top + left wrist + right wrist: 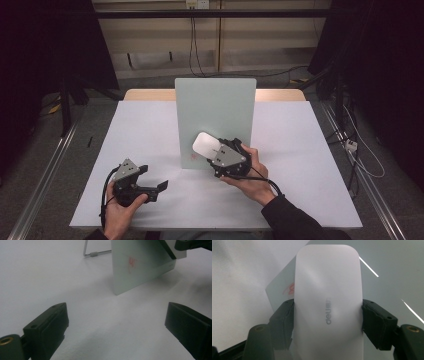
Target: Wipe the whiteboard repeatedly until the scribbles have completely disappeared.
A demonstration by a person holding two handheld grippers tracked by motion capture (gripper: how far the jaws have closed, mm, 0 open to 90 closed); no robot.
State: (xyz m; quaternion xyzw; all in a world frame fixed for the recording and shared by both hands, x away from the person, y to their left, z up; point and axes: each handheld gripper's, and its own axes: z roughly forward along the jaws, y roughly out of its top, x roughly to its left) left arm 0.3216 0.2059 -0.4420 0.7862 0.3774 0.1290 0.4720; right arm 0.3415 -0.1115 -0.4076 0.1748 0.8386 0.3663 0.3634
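Right gripper view, "deli" lettering on clamped white eraser (328,305), unreadable from high view

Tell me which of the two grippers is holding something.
The right gripper: its jaws are shut on the white eraser in front of the upright board. The left gripper rests open and empty on the table.

Left gripper (161,186): black blocky body, grey three-cornered plate on top with small dark screw holes, black cable looping off its left side. Its jaws are matte black wedges with flat inner pads; one brass-coloured insert sits at the base of the left one. Right gripper (216,151): same black build, same grey plate, black cable trailing toward the near edge. Brass-ringed holes and small screw dots on its jaw arms. Right forearm in a dark long sleeve (300,222)
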